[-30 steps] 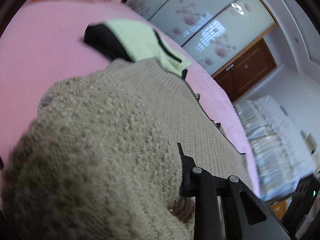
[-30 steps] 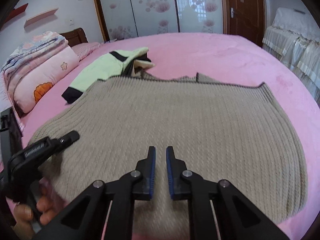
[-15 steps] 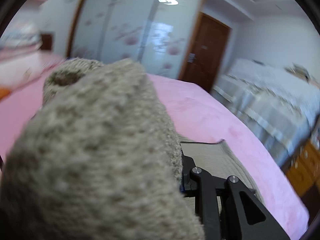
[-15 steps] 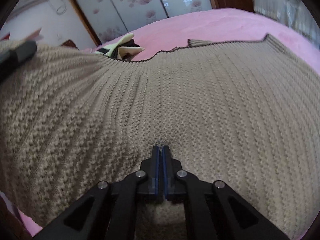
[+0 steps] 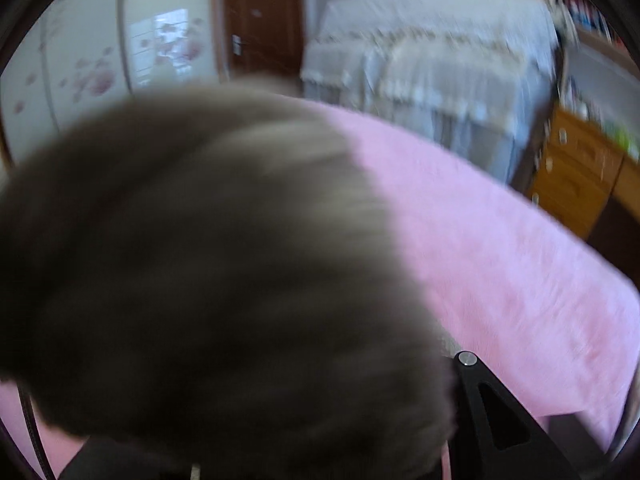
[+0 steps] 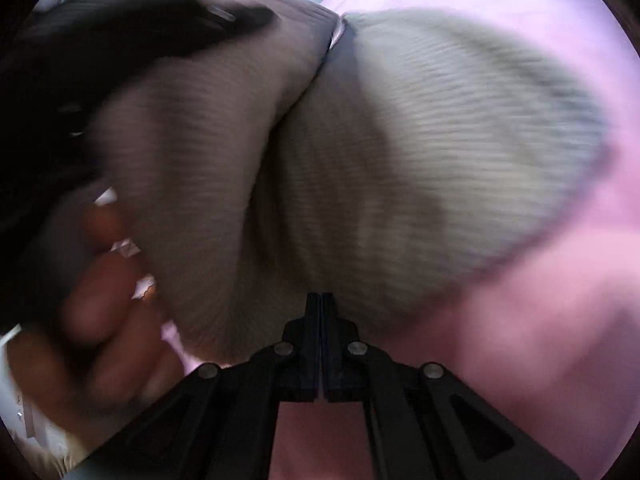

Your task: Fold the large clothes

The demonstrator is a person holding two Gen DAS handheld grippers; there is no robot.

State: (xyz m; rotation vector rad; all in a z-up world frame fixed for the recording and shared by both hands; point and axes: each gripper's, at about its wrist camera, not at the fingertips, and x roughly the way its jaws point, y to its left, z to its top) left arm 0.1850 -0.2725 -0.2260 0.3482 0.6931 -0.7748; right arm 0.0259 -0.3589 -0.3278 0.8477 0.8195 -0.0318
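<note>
The right gripper (image 6: 321,300) is clamped on the edge of the grey knit sweater (image 6: 420,152), which bunches in a fold over the pink bed (image 6: 540,300). In the left wrist view the sweater (image 5: 208,264) drapes over the left gripper (image 5: 452,364), hiding its fingertips, so I cannot tell its state. A hand (image 6: 100,292) shows at the left.

The left wrist camera is looking across the pink plush bedspread (image 5: 500,264) toward a brown wooden door (image 5: 262,20), pressed close behind the bunched beige knitted sweater (image 5: 208,264). The right wrist camera is facing steeply down, close over that sweater (image 6: 420,152) and bedspread (image 6: 560,320), both views sharing them.
</note>
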